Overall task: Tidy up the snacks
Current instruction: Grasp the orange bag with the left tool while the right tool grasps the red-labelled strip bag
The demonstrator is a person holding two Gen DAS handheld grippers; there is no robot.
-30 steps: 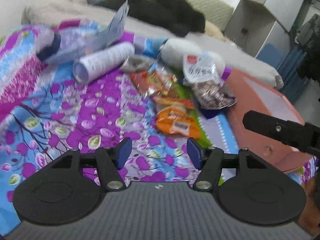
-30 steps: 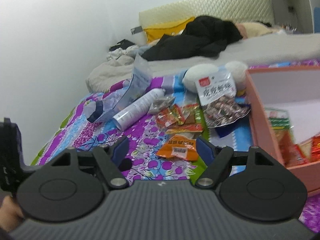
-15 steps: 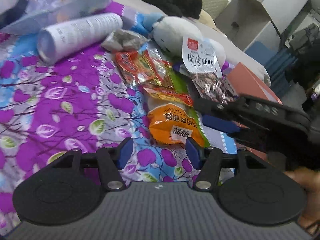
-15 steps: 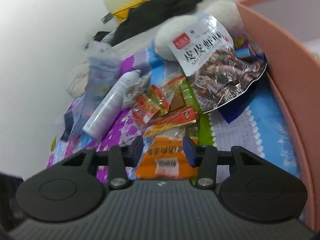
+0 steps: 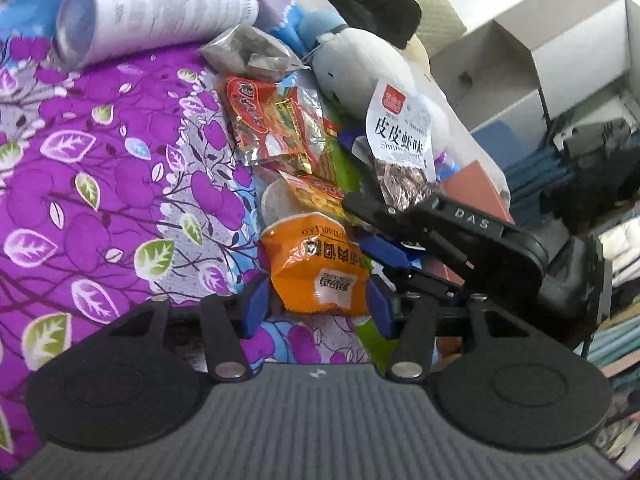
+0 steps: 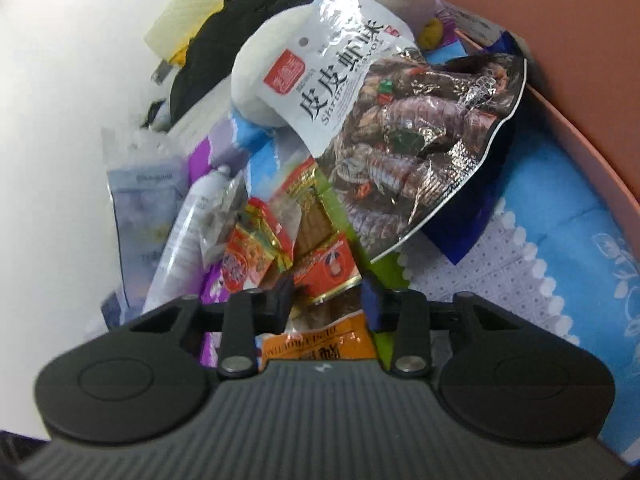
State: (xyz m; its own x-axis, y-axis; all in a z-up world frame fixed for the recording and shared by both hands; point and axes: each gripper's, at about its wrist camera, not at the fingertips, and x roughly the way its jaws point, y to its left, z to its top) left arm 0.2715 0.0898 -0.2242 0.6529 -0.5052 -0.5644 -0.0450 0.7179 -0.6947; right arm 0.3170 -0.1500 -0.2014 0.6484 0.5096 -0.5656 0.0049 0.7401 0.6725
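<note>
Step in hand: picking loose snacks off the bed to put them in the pink box; both tongs are down at the pile, each lined up on a packet, nothing lifted yet by my reading.
Left tongs [image 5: 316, 306]: released, blue pads spread to either side of the near end of the orange packet [image 5: 316, 264], lower centre of the left view; whether the pads touch the wrapper I cannot tell.
Right tongs [image 6: 326, 300]: released, narrower gap, tips framing the lower edge of the red-and-gold packet [image 6: 326, 270] at centre of the right view; the orange packet's top shows just below them.
Snack pile: small red wrappers [image 5: 272, 120] upper centre of the left view, with the large shrimp-flavour bag [image 6: 384, 120] leaning on a white plush toy [image 5: 360, 68] above them.
Pink box: its wall [image 6: 560, 60] curves down the right edge of the right view, just beside the shrimp bag; inside not visible.
Bed: purple flowered bedspread [image 5: 100, 180] fills the left of the left view; a white canister [image 5: 156, 12] lies at its upper left.
Next move: clench each pair on its own packet only, then lift clear. The tongs sit close together, so they should rise one at a time, or apart.
Risk: thin, slippery wrappers overlap; a neighbour may drag along.
</note>
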